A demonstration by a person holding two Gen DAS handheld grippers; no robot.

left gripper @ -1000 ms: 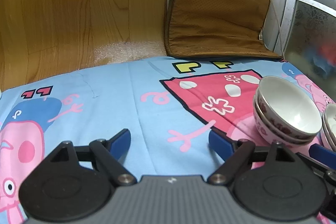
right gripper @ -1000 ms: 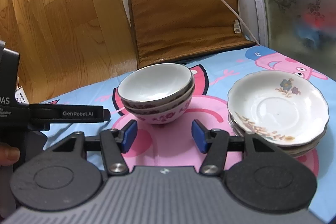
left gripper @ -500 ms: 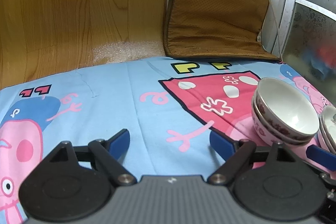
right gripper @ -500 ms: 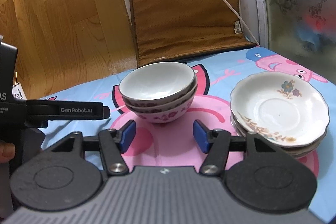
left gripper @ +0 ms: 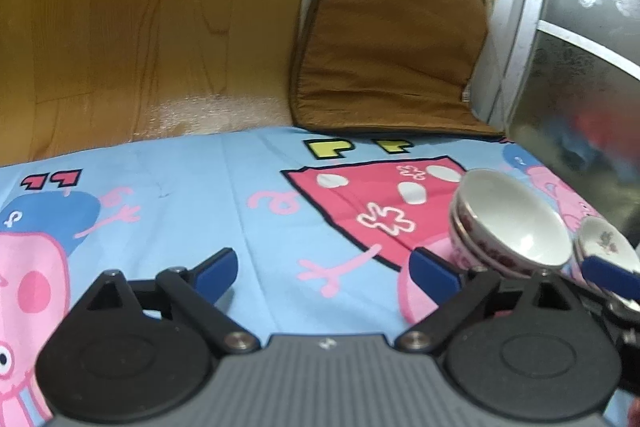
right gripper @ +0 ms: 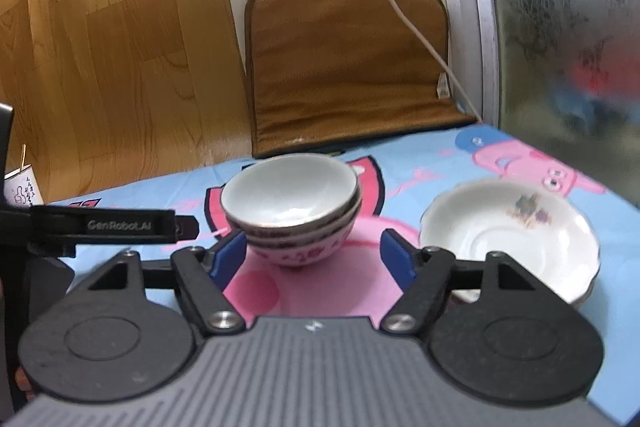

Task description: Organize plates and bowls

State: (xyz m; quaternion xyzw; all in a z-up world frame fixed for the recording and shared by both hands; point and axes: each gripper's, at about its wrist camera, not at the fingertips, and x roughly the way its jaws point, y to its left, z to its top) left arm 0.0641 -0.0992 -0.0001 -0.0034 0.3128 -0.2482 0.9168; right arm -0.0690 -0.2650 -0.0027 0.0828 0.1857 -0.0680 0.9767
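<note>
Two stacked white bowls point(right gripper: 292, 199) with red flower bands stand on the cartoon cloth point(right gripper: 420, 163), just beyond my right gripper point(right gripper: 312, 257). Its jaws are opening, and the blue pads point(right gripper: 228, 255) flank the stack's base without pressing it. To the right is a stack of white flowered plates point(right gripper: 508, 239). My left gripper point(left gripper: 326, 273) is also opening, over bare cloth point(left gripper: 180, 195) with nothing between its fingers. From there the bowls point(left gripper: 508, 223) and plates point(left gripper: 604, 247) lie to the right. The left gripper's black finger point(right gripper: 100, 225) reaches in at the left of the right wrist view.
A brown cushion point(right gripper: 344, 67) leans on the back wall under a plug with a white cable point(right gripper: 400, 7). Wood panelling point(right gripper: 120, 47) runs along the back left. A frosted glass door point(right gripper: 568, 27) bounds the right side. A paper cup point(right gripper: 20, 183) stands at far left.
The jaws of both grippers have spread wider. Both views have tilted up a little, so more wall shows. The bowls and plates have not moved.
</note>
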